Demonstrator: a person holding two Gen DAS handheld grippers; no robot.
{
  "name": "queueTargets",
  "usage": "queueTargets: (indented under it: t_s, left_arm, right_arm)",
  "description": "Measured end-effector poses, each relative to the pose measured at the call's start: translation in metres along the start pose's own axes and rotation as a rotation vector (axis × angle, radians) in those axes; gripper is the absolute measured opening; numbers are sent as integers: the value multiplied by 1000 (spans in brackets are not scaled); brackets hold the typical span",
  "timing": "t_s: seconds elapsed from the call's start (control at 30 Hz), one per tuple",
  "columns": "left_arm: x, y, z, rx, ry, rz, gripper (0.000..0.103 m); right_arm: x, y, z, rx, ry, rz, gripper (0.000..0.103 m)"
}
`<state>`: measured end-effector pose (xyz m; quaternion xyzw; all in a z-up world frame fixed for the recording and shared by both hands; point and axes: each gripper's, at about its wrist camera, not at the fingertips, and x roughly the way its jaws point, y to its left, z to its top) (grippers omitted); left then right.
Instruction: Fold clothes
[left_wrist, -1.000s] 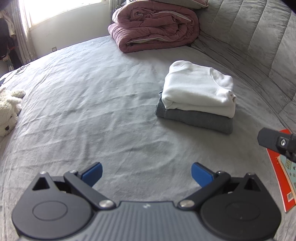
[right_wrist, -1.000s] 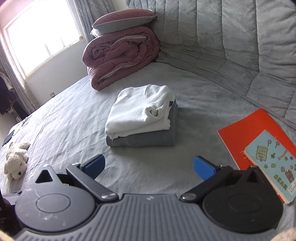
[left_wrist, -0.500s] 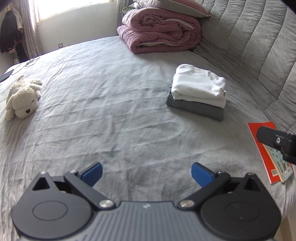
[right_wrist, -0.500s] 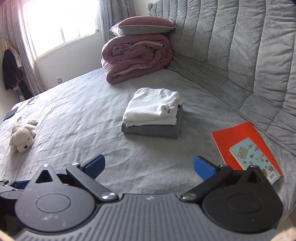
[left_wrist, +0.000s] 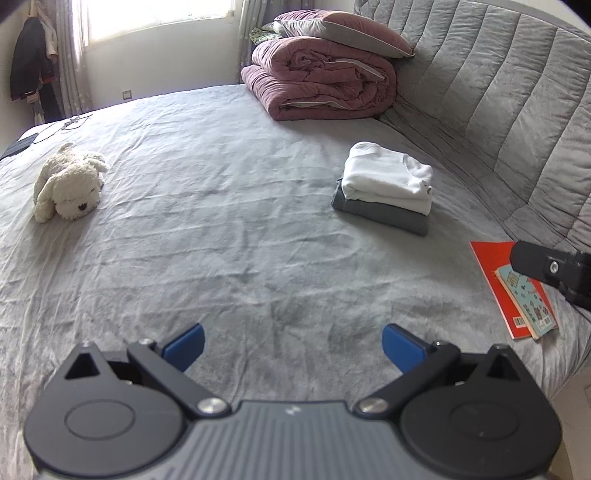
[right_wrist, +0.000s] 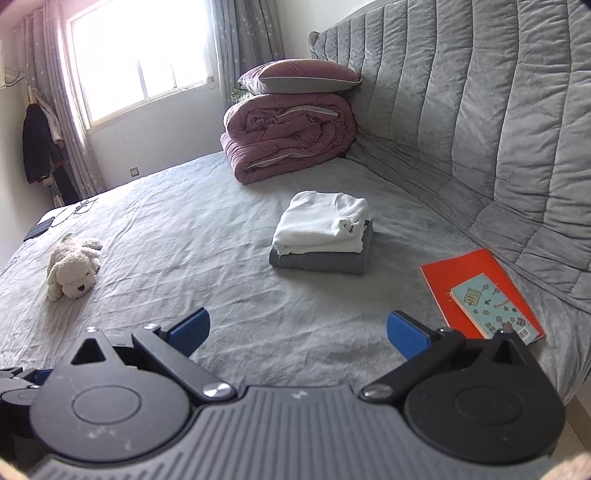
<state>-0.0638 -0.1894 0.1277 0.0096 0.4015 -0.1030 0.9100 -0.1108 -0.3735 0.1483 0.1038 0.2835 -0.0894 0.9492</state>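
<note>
A folded white top (left_wrist: 388, 179) lies on a folded grey garment (left_wrist: 384, 216), a neat stack on the grey bed toward the right. The stack also shows in the right wrist view, white top (right_wrist: 325, 221) on the grey garment (right_wrist: 321, 261). My left gripper (left_wrist: 292, 345) is open and empty, held above the sheet well short of the stack. My right gripper (right_wrist: 298, 330) is open and empty too, also far back from the stack. Part of the right gripper's body (left_wrist: 554, 267) shows at the right edge of the left wrist view.
A white plush dog (left_wrist: 68, 184) lies at the left of the bed (left_wrist: 221, 240). A rolled maroon duvet (left_wrist: 321, 83) with a pillow (left_wrist: 343, 35) sits at the back. An orange book (right_wrist: 472, 278) and a teal notebook (right_wrist: 491, 306) lie at the right, by the quilted headboard (right_wrist: 498, 110).
Both grippers have pulled back and risen away from the folded stack, which now looks smaller and farther. The plush dog and more of the room have come into view. Both stayed open.
</note>
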Motion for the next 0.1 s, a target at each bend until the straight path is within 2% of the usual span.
queueTargets:
  t_s: [0.1]
  left_arm:
    - [-8,7,-6,-2,-8,2,102]
  right_arm:
    - [-9,8,-3,-9,-10,7,103]
